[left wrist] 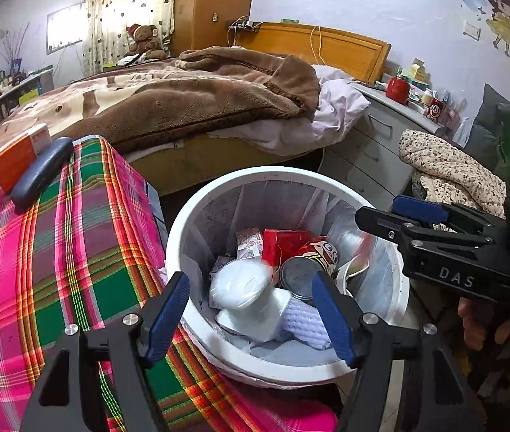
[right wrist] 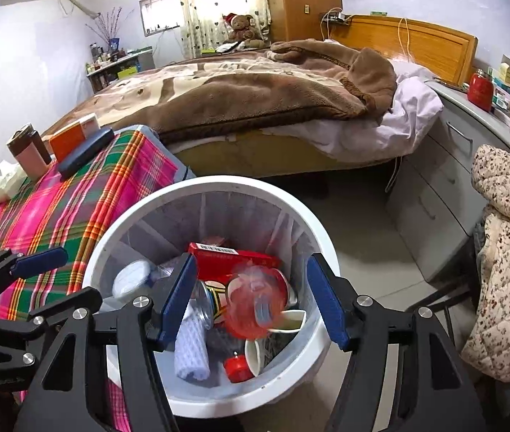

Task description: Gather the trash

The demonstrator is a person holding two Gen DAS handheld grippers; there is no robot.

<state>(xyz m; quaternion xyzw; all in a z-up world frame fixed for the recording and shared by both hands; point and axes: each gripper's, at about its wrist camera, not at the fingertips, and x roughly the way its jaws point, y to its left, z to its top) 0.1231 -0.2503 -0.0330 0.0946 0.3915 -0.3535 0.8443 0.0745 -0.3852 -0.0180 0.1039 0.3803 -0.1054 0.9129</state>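
Beside the bed point(right wrist: 255, 86), a table under a plaid cloth point(left wrist: 75, 252) stood touching the white bin point(right wrist: 219, 183), with grey drawers point(right wrist: 435, 194) across a strip of bare floor — probably so the bin sat within easy reach of both. Both grippers hung over the bin mouth, pointing down into it. That made sense as a drop: the left gripper point(left wrist: 251, 320) stood wide with nothing pressed between its pads, and a blurred white lump point(left wrist: 244, 288) lay below it among the rubbish. The right gripper point(right wrist: 251, 298) was likewise wide, a blurred red cup point(right wrist: 255, 298) between its jaws but apart from the pads — seemingly mid-fall. A red box point(right wrist: 233, 259), a can point(left wrist: 305, 270) and a knit cloth point(right wrist: 190, 352) were already inside. On the table remained an orange box point(left wrist: 17, 158), a dark case point(left wrist: 42, 172) and a pink cup point(right wrist: 31, 158)
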